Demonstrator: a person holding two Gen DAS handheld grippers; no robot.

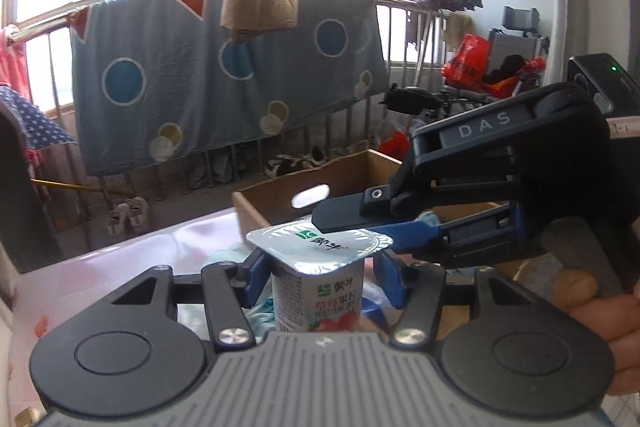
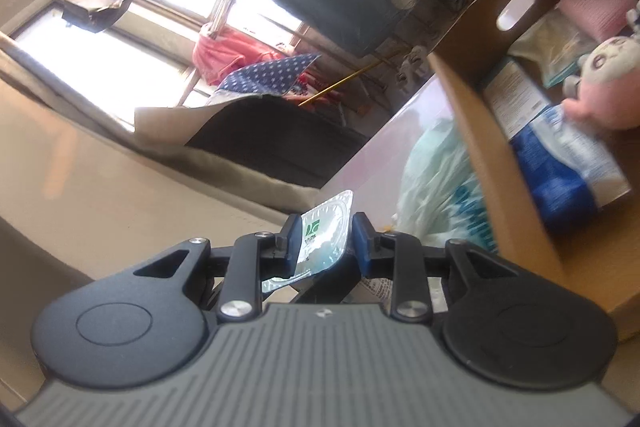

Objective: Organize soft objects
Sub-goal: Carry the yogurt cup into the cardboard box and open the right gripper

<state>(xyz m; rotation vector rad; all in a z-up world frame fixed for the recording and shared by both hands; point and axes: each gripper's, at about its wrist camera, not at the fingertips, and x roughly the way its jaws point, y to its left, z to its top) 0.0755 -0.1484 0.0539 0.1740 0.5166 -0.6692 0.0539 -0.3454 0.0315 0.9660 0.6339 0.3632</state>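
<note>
The left gripper point(image 1: 318, 277) squeezes the yogurt cup point(image 1: 318, 297) upright; the right gripper point(image 1: 340, 225) pinches its foil lid. Behind stands a cardboard box point(image 1: 276, 197) on the pink table point(image 1: 120, 259), near a window rail.

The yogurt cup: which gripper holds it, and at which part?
The left gripper grips the yogurt cup by its body, under the rim. The right gripper pinches the edge of its foil lid.

both grippers point(image 1: 318, 281) point(image 2: 326, 241) clamped, fingers crossed
</note>
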